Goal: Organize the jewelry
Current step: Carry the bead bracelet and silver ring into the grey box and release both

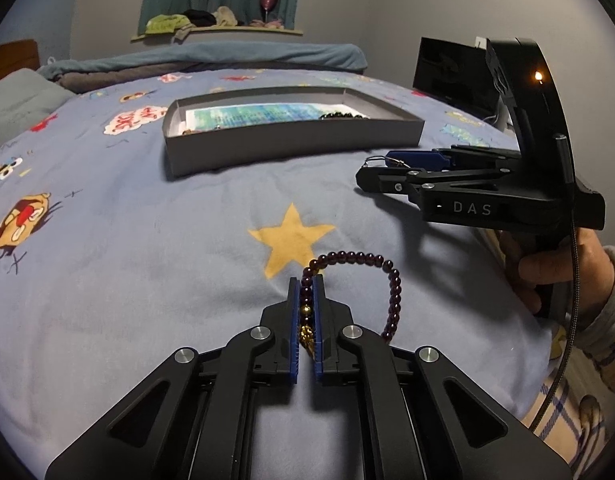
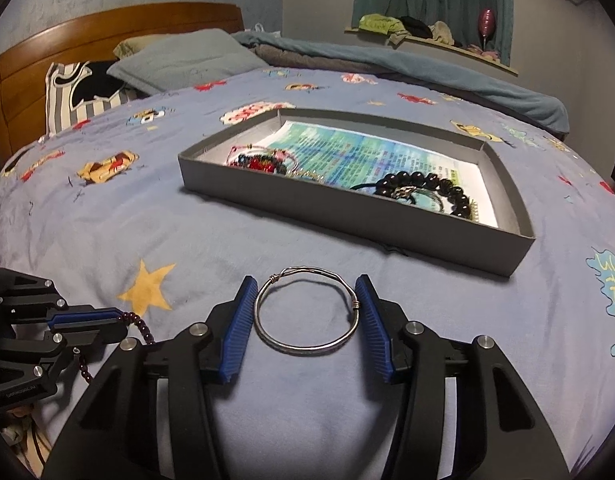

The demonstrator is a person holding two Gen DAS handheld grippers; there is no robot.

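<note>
Left wrist view. Grey shallow box (image 1: 291, 136) on the blue cartoon-print bedspread (image 1: 147, 240), well beyond the gripper; inside, a printed blue-green sheet (image 1: 251, 114) along the floor and dark beads just showing over the near wall toward the right end. Rest of the contents hidden by that wall. Left gripper (image 1: 306, 280) closed to a narrow slit on a dark purple bead bracelet (image 1: 387, 276): gold beads and several purple ones pinched between the blue pads (image 1: 294, 320), the free loop arching out to the right and down beside the right finger. Yellow star (image 1: 291, 240) printed on the cloth just past the fingertips. Right gripper (image 1: 377, 166) off to the right, side-on, held by a hand (image 1: 547, 268) in a light sleeve; thin silver wire visible at its tips.

Right wrist view. Same grey box (image 2: 347, 208) ahead, open-topped, lined with the printed sheet (image 2: 347, 152). Left end: a tangle of red and multicoloured pieces (image 2: 259, 162). Right end: black bead bracelet (image 2: 427, 188) with a small silver piece lying across it. Right gripper (image 2: 307, 292) about half open, jaws flanking a silver wire bangle (image 2: 307, 312) flat on the bedspread (image 2: 107, 208); each blue pad (image 2: 237, 328) right at the bangle's side, true contact impossible to tell. Bangle short of the box, not in it. Left gripper (image 2: 119, 326) at lower left, purple bracelet (image 2: 141, 326) dangling from its tips.
</note>
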